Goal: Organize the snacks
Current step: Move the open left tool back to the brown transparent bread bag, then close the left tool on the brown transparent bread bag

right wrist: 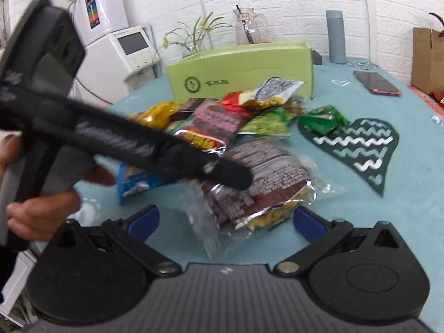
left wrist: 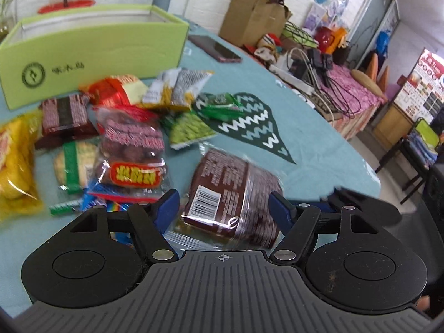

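Note:
A brown snack packet (left wrist: pixel 230 197) with a barcode sits between the blue pads of my left gripper (left wrist: pixel 224 208), whose jaws stand wide and do not press it. In the right wrist view the same brown packet (right wrist: pixel 266 174) lies on the blue tablecloth just ahead of my open, empty right gripper (right wrist: pixel 226 220). The left gripper's black body (right wrist: pixel 111 138) reaches over it from the left. A pile of several snack packets (left wrist: pixel 119 138) lies in front of an open light-green box (left wrist: pixel 83 55), which also shows in the right wrist view (right wrist: pixel 241 66).
A phone (left wrist: pixel 215 48) lies behind the pile to the right. A dark green heart-shaped mat (left wrist: pixel 249 123) lies on the blue tablecloth (left wrist: pixel 319 144). A grey bottle (right wrist: pixel 335 36) and a glass jug (right wrist: pixel 248 26) stand behind the box. The table edge curves off at the right.

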Demonstrator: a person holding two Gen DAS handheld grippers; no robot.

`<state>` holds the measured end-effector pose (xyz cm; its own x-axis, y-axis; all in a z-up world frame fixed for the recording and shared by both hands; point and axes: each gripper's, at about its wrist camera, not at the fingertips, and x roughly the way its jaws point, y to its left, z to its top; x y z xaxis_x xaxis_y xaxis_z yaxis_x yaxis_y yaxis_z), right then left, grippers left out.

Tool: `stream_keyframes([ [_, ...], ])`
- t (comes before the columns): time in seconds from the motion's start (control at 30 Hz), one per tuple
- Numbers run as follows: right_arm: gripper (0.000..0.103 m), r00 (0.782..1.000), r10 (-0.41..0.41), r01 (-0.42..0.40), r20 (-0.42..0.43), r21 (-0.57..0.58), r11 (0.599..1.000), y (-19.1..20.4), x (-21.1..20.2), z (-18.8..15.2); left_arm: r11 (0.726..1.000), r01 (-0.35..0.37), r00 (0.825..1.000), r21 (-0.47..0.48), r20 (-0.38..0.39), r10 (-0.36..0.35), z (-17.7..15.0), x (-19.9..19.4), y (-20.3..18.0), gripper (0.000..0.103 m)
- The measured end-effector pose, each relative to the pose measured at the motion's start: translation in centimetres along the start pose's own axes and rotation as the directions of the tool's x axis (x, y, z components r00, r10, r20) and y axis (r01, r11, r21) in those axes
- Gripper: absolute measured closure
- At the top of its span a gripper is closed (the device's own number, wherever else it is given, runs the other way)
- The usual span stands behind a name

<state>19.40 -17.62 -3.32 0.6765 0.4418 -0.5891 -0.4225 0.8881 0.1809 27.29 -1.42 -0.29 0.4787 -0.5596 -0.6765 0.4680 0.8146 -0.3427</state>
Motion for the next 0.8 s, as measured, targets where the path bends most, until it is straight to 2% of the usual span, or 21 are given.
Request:
stream_keyframes([
  [0.07, 0.001, 1.000, -0.031, 0.031, -0.001, -0.008, 0.999, -0.9, 0.1, 0.3, 0.998, 0.056, 0.998, -0.037, -0.015, -0.057, -0.4, 0.2, -0.3, 0.047],
  [0.1, 0.001, 0.999, -0.039, 0.039, -0.002, -0.007, 0.999, -1.3, 0.1, 0.4, 0.997, 0.062, 0.998, -0.040, -0.018, -0.063, -0.6, 0.2, -0.6, 0.047],
  [0.17, 0.001, 0.999, -0.043, 0.043, 0.007, 0.006, 0.999, -1.7, -0.5, 0.3, 0.999, 0.028, 1.000, -0.036, -0.005, -0.028, -0.8, 0.0, -0.9, 0.047],
  [0.23, 0.001, 0.999, -0.040, 0.040, 0.022, 0.017, 0.999, -2.0, -1.2, 0.2, 0.999, -0.006, 1.000, -0.046, 0.021, 0.007, -0.6, -0.4, -0.7, 0.042],
  [0.37, 0.001, 0.999, -0.038, 0.037, 0.024, 0.030, 0.999, -2.0, -0.8, 0.2, 0.995, 0.022, 1.000, -0.096, 0.018, -0.021, 0.3, 0.1, 0.2, 0.039],
  [0.47, 0.001, 0.998, -0.053, 0.053, 0.024, 0.008, 0.999, -1.3, -0.1, -0.2, 0.991, 0.050, 0.998, -0.124, -0.017, -0.052, 0.0, 1.2, 0.2, 0.051],
  [0.5, 0.001, 0.998, -0.060, 0.060, 0.029, -0.008, 0.998, -1.1, 0.1, -0.3, 0.991, 0.059, 0.998, -0.123, -0.005, -0.060, -0.3, 1.3, 0.1, 0.055],
  [0.53, 0.003, 0.997, -0.064, 0.065, 0.034, -0.020, 0.998, -0.8, 0.1, -0.4, 0.991, 0.059, 0.998, -0.120, -0.003, -0.059, -0.5, 1.3, 0.0, 0.070],
  [0.57, 0.005, 0.997, -0.069, 0.070, 0.035, -0.025, 0.997, -0.5, 0.1, -0.4, 0.992, 0.056, 0.998, -0.115, -0.005, -0.057, -0.6, 1.4, -0.1, 0.075],
  [0.6, 0.011, 0.997, -0.071, 0.072, 0.036, -0.025, 0.997, -0.4, -0.1, -0.3, 0.991, 0.054, 0.998, -0.120, -0.003, -0.055, -0.7, 1.3, -0.2, 0.077],
  [0.63, 0.021, 0.996, -0.073, 0.073, 0.042, -0.020, 0.997, -0.4, -0.5, -0.2, 0.991, 0.044, 0.999, -0.126, 0.000, -0.045, -0.7, 1.1, -0.2, 0.079],
  [0.67, 0.026, 0.996, -0.072, 0.072, 0.052, -0.006, 0.997, -0.5, -1.0, 0.0, 0.992, 0.028, 1.000, -0.124, 0.005, -0.028, -0.7, 0.9, -0.3, 0.080],
  [0.7, 0.027, 0.996, -0.061, 0.061, 0.059, 0.009, 0.998, -0.7, -1.5, 0.3, 0.992, 0.025, 1.000, -0.122, 0.016, -0.023, -0.6, 0.6, -0.3, 0.081],
  [0.8, 0.027, 0.993, -0.074, 0.074, 0.090, 0.009, 0.997, -0.7, -2.1, 1.0, 0.985, 0.079, 0.996, -0.153, 0.051, -0.072, -0.1, -0.6, 0.1, 0.083],
])
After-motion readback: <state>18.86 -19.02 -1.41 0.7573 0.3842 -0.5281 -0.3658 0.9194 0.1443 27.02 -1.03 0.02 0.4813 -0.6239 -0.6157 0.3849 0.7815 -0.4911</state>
